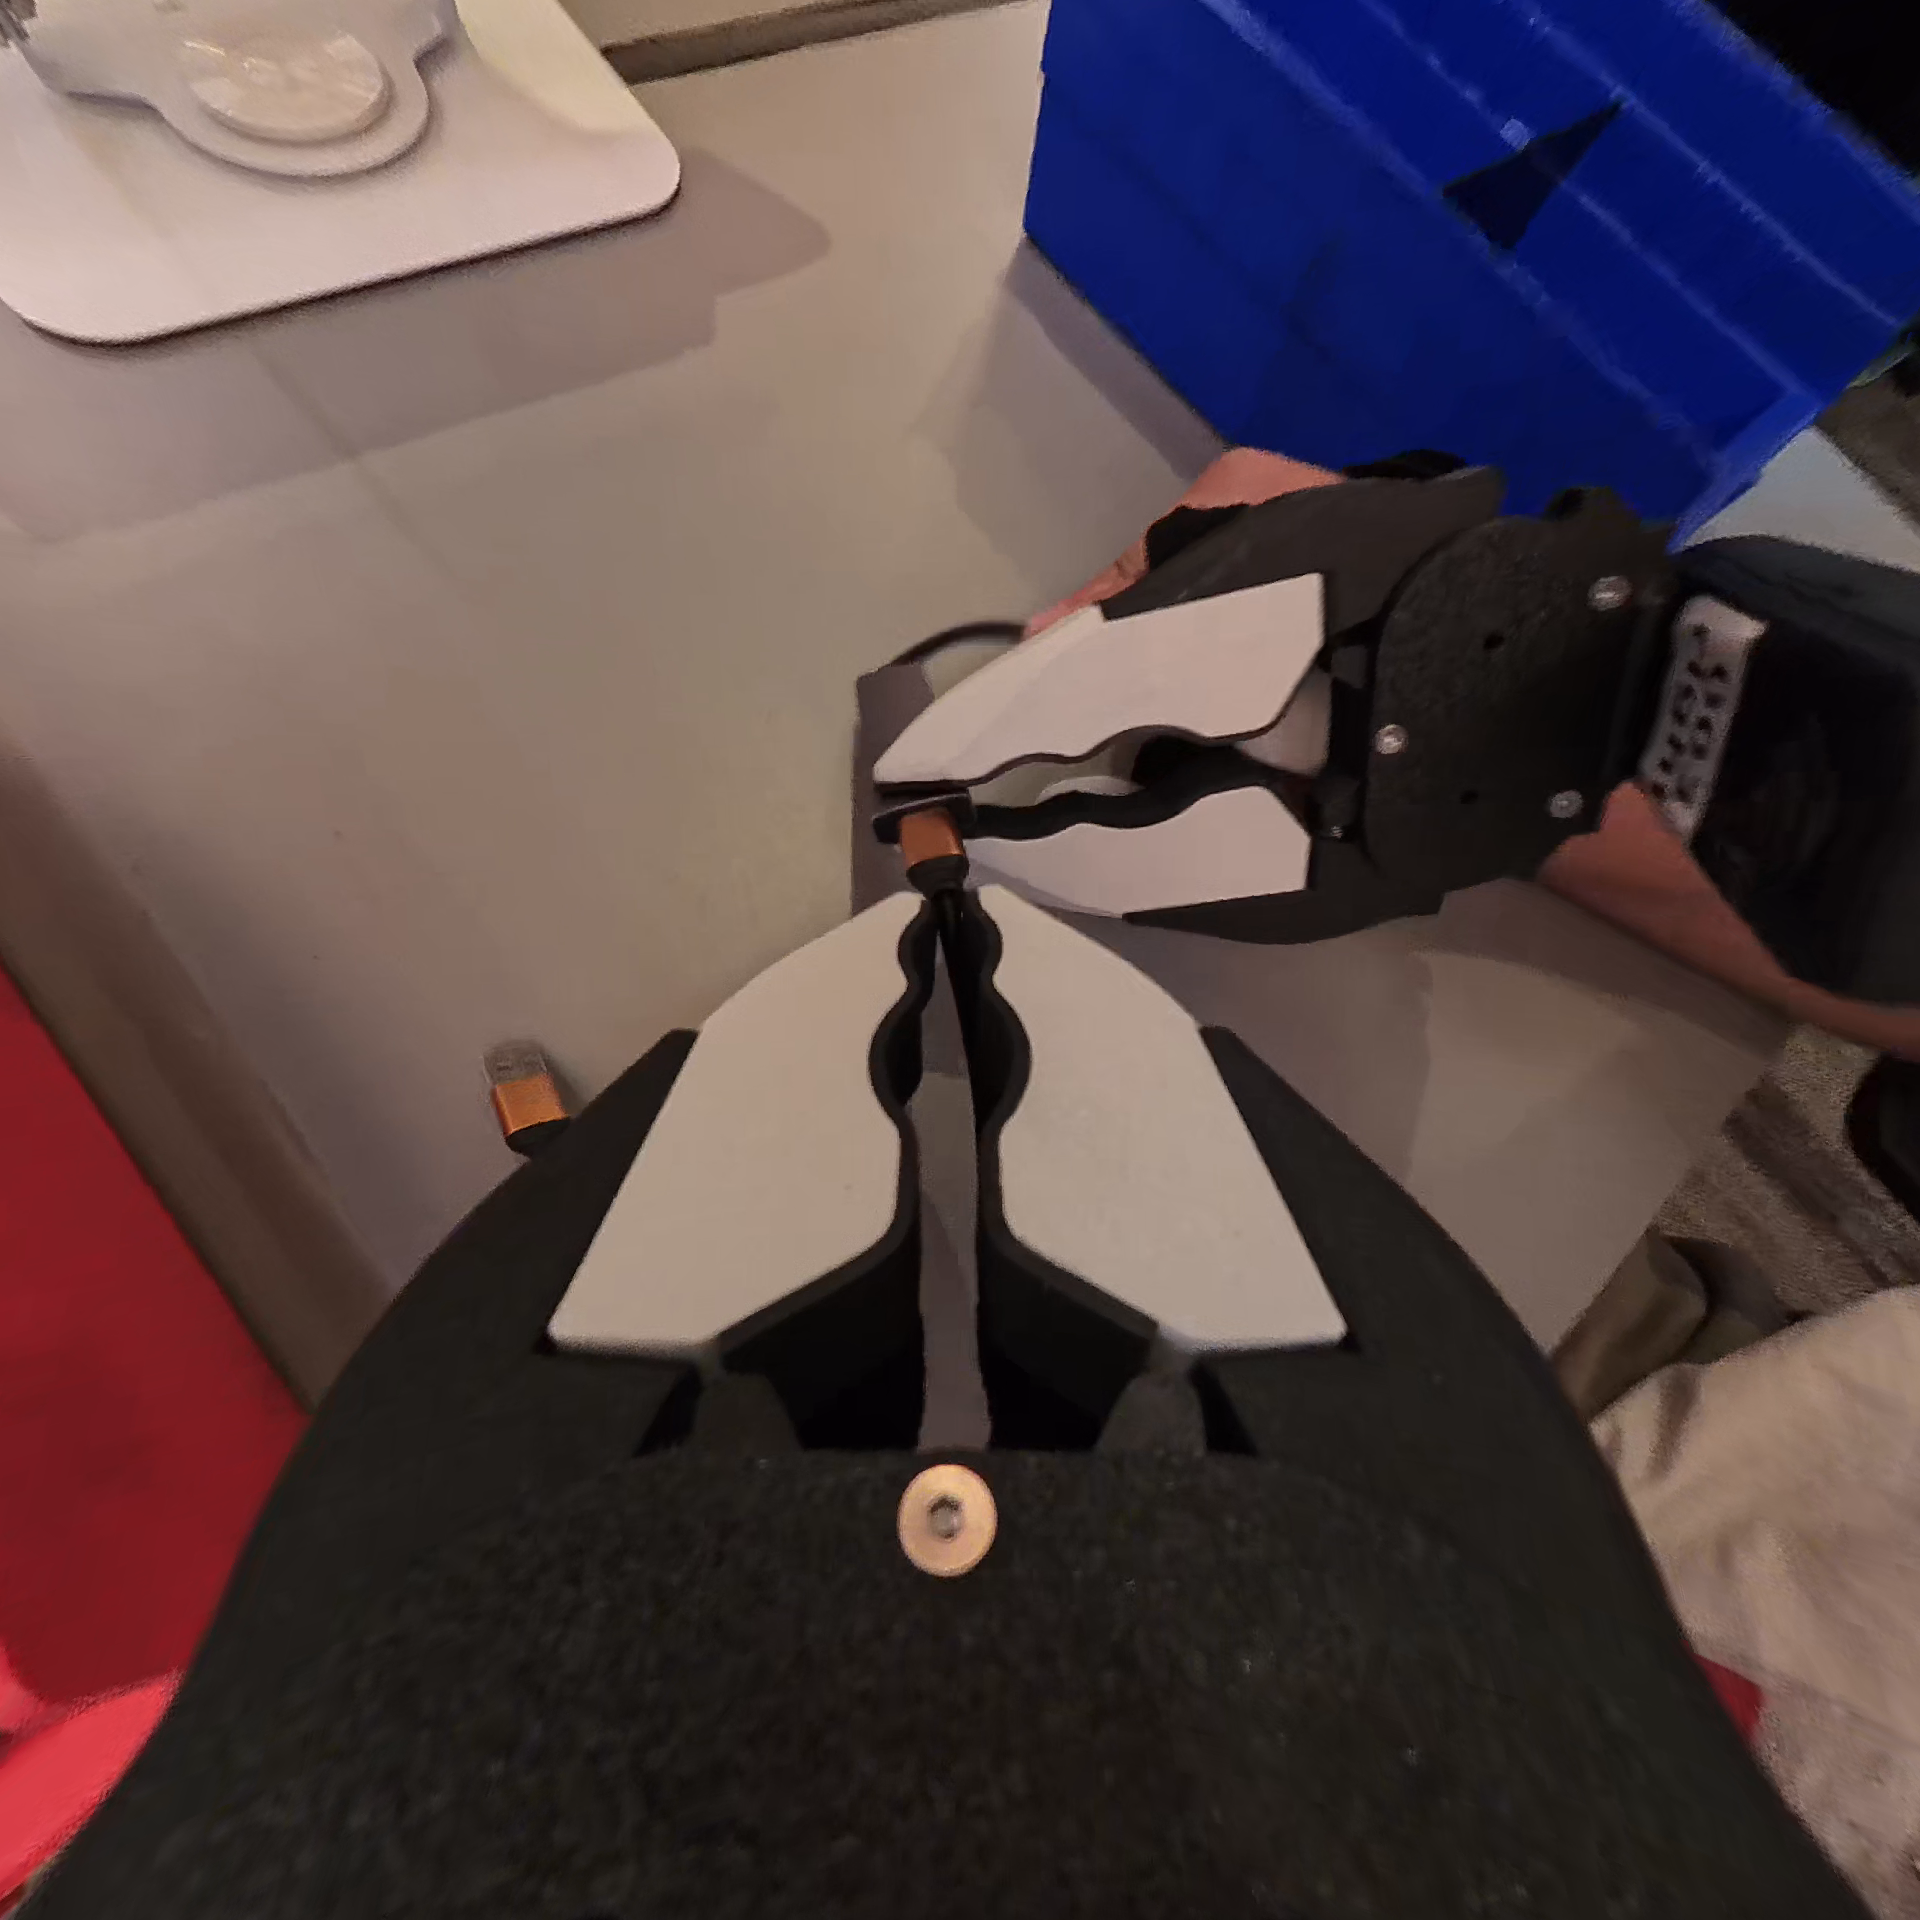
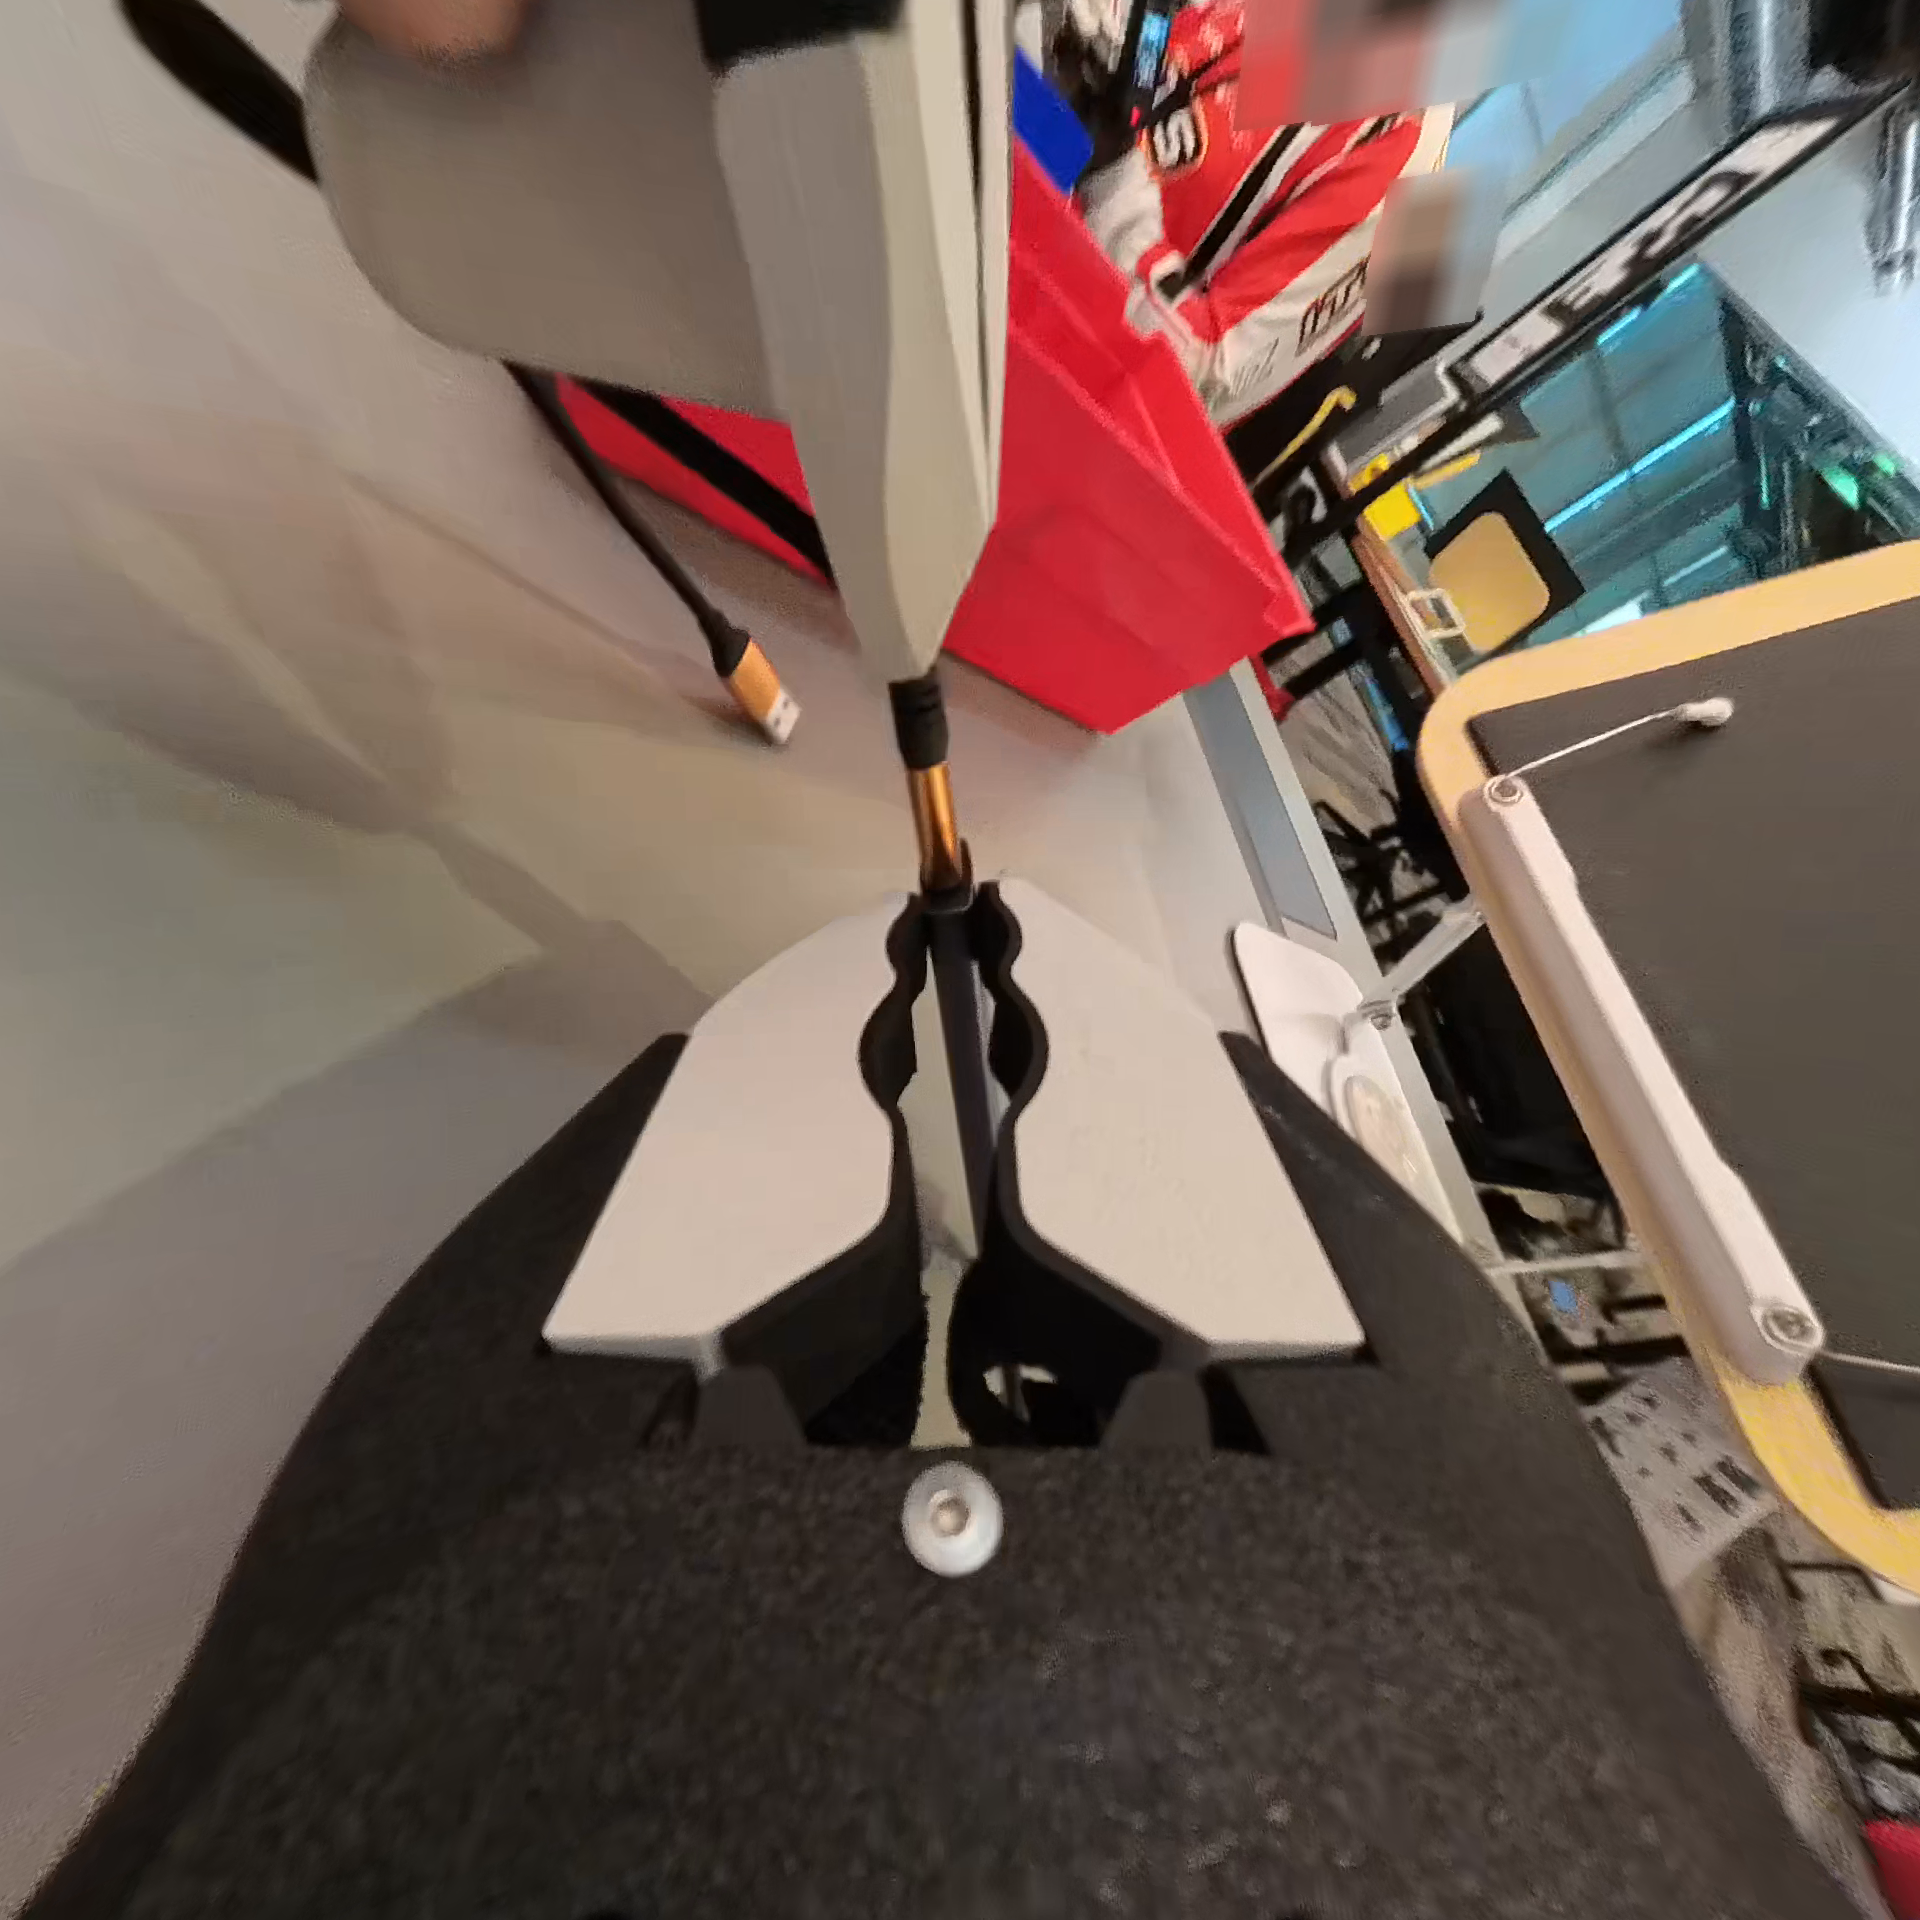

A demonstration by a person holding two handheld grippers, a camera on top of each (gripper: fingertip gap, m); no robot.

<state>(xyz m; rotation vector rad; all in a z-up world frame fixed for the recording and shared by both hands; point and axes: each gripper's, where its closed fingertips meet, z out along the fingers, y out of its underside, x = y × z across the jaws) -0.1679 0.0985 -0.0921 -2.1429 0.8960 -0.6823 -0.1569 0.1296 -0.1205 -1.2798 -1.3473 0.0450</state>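
Note:
My left gripper (image 1: pixel 940 906) is shut on a black cable (image 1: pixel 961 1039) just behind its orange plug (image 1: pixel 935 844). The plug's tip meets the end of a thin dark flat device (image 1: pixel 896 818). My right gripper (image 1: pixel 925 808) comes in from the right, held by a hand (image 1: pixel 1247 480), and is shut on that device. In the right wrist view the right gripper (image 2: pixel 951 896) holds the device (image 2: pixel 961 1039) edge-on. The orange plug (image 2: pixel 935 821) stands at its end, and the left gripper (image 2: pixel 914 665) pinches the cable from above. The cable's other orange plug (image 2: pixel 764 698) lies loose on the grey table (image 1: pixel 520 623).
A blue bin (image 1: pixel 1403 229) stands at the back right. A white pad (image 1: pixel 416 239) with a white object lies at the back left. A red bag (image 2: pixel 1091 520) is at the table's edge. A black-topped, wood-edged table (image 2: pixel 1714 935) stands beyond. A dark flat rectangle (image 1: pixel 883 717) lies under the grippers.

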